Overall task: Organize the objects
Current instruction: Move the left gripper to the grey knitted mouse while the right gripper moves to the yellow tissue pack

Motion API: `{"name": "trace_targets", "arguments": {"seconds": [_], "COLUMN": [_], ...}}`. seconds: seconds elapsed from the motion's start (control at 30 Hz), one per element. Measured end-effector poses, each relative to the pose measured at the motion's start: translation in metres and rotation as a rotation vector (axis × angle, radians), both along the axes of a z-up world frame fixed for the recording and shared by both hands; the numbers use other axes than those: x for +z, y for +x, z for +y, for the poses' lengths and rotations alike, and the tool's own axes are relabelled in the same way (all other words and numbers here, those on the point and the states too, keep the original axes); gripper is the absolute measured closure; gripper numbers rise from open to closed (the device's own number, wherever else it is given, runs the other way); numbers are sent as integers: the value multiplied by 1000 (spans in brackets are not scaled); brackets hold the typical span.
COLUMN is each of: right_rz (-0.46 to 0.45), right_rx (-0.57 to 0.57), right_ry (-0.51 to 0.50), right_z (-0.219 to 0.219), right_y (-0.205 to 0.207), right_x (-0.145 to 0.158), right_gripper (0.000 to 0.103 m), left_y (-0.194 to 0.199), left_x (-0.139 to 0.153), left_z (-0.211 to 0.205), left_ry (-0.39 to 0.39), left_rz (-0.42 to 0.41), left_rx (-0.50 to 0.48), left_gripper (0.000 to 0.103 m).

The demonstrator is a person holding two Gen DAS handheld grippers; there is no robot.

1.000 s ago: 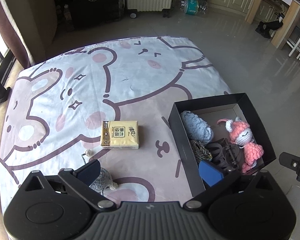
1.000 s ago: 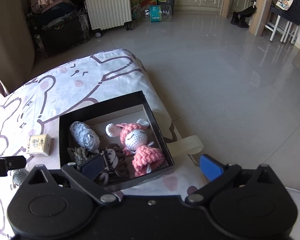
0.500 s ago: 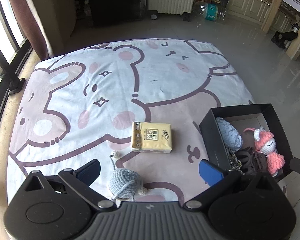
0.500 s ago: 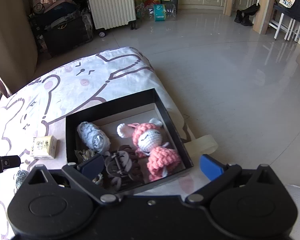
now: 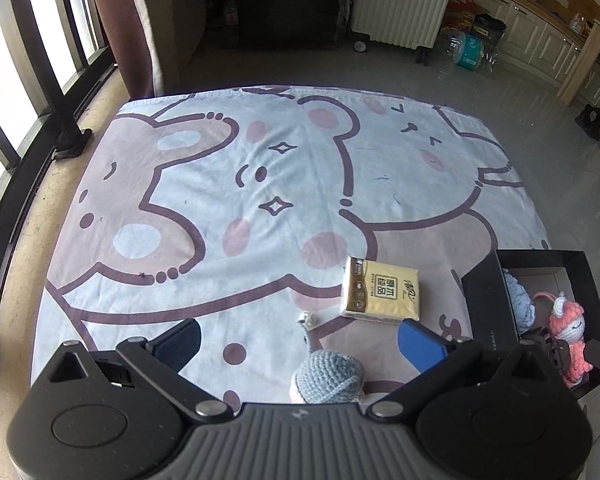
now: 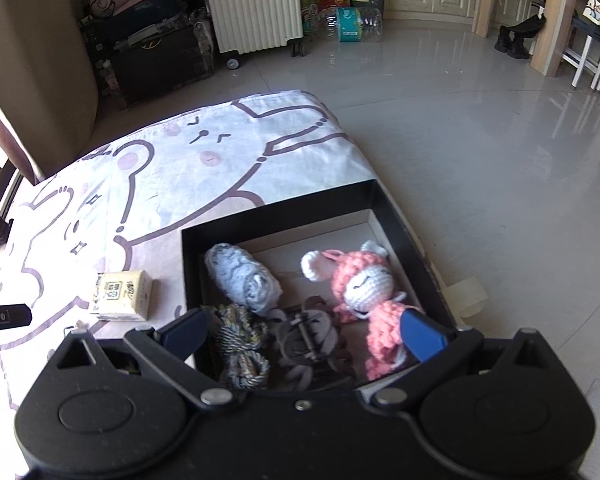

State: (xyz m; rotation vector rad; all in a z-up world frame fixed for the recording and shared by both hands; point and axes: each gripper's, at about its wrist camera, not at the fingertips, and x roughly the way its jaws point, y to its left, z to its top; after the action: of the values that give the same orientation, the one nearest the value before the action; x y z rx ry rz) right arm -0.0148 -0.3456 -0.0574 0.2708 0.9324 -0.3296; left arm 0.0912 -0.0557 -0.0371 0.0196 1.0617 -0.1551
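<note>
Spread flat over a low bed or mat: a pale sheet printed with cartoon bears (image 5: 228, 184), a barred window (image 5: 16, 80) to its far left; nothing loose on that left half.

Held low over the sheet's near edge, the left tool (image 5: 300, 336), released, blue pads wide apart and empty; between those pads, close to the camera, a small grey-blue crocheted toy with a thin tail (image 5: 327, 376), lying on the sheet, untouched; just beyond it, nearer the right pad, a flat yellow pack of tissues (image 5: 381, 294), also on the sheet, outside the box.

Further right, at the sheet's right edge beside the tiled floor, an open black cardboard box (image 6: 188, 264); inside, from left, a grey-blue knitted roll (image 6: 242, 278), a coil of mottled cord (image 6: 240, 348), a dark grey plastic hair claw (image 6: 306, 340), and a pink-and-white crocheted doll (image 6: 364, 292) lying on its back; above the box's near side, the right tool (image 6: 302, 330), likewise released and carrying nothing.

Likely still to be boxed: the crocheted toy and the tissue pack. Risks, as a judgement only: a soft, rounded toy squirming out of a shallow pinch, or hanging by its tail alone; sheet fabric caught with it if approached too low; the tissue pack nudged aside by the right pad on closing; a crowded box, little free floor, with a drop onto the doll or the rim possible.
</note>
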Motion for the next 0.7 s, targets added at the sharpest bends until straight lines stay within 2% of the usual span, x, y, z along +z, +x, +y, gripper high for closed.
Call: {"name": "trace_targets", "arguments": {"seconds": [0.23,0.3,0.57,0.7], "right_rz": [-24,-33,-42,-39], "right_rx": [65,90,142,176], "right_ry": [15,26,56,49], "right_z": [27,37,72,91], "right_y": [15,20,44,56], "right_x": [5,7,9,6], "right_gripper": [0,0,0,0], "left_y": [0,-2,-2,-2], "left_x": [-6,-9,-17,-23], "left_z": [16,19,33,40], "left_ry": [22,10,-24,-12], "left_rz": [-34,-54,-42,-36], "left_rx": [-6,-43,-107,-124], "left_gripper": [0,0,0,0]}}
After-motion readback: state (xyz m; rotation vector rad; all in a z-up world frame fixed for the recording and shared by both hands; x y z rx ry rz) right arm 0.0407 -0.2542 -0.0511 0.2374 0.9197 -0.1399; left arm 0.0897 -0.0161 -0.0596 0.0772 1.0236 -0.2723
